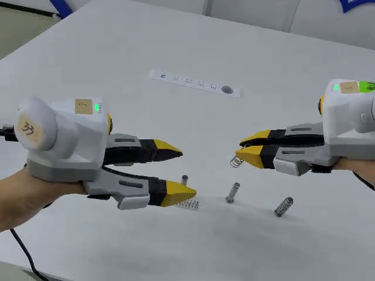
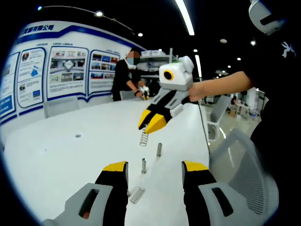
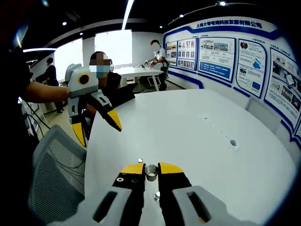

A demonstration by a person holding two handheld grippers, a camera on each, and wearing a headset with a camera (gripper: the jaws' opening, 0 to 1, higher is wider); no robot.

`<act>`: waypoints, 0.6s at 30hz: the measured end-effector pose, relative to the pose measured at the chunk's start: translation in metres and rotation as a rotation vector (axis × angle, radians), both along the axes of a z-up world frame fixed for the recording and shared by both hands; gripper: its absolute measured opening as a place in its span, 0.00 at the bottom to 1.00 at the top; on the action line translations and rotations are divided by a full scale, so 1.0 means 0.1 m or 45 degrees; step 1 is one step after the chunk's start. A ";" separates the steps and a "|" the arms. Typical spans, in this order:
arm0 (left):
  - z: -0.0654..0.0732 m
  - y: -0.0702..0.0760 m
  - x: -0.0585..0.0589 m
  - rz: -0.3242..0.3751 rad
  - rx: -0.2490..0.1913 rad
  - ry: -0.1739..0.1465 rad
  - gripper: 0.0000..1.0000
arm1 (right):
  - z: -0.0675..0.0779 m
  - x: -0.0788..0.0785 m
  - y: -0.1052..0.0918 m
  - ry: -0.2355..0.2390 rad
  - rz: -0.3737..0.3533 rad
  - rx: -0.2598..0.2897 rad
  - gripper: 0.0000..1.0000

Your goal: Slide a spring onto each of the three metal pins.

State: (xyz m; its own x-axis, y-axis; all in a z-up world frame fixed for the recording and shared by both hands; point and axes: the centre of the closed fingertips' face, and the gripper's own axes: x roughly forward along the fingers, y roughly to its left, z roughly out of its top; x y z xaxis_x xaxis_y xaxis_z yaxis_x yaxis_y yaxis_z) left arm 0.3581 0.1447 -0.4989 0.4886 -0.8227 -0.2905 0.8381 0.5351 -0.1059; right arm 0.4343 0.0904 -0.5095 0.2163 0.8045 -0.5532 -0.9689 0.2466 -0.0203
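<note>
My right gripper (image 1: 241, 148) is shut on a small steel spring (image 1: 236, 160), which hangs from its yellow tips above the white table; in the right gripper view the spring (image 3: 151, 173) shows end-on between the tips (image 3: 151, 168). My left gripper (image 1: 181, 174) is open, low over the table with nothing in it. One bare metal pin (image 1: 184, 180) stands upright by its lower tip, and a second pin (image 1: 232, 192) stands right of it. A loose spring (image 1: 188, 204) lies beside the lower tip. Another spring (image 1: 283, 206) leans further right; whether a pin is inside it, I cannot tell.
A white power strip (image 1: 193, 83) lies flush on the table (image 1: 117, 70) beyond the work. A grey mesh chair (image 3: 56, 174) stands at the table's edge. People stand at another table (image 2: 129, 75) in the background.
</note>
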 end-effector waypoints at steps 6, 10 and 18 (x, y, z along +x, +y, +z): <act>-0.04 0.01 -0.03 -0.010 0.013 0.016 0.54 | -0.17 0.09 -0.07 0.027 -0.075 -0.045 0.11; -0.06 0.01 0.00 0.005 0.021 0.017 0.59 | -0.27 0.13 -0.11 0.045 -0.106 -0.077 0.11; -0.07 0.02 0.03 0.027 0.036 0.017 0.63 | -0.46 0.10 -0.14 0.078 -0.116 -0.142 0.11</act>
State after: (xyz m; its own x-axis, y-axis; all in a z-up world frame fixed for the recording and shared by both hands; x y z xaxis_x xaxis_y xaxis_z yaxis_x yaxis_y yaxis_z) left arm 0.3612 0.1471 -0.5062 0.5020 -0.8034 -0.3202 0.8250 0.5560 -0.1016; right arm 0.4439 0.0767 -0.5554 0.2485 0.7161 -0.6522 -0.9429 0.3329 0.0063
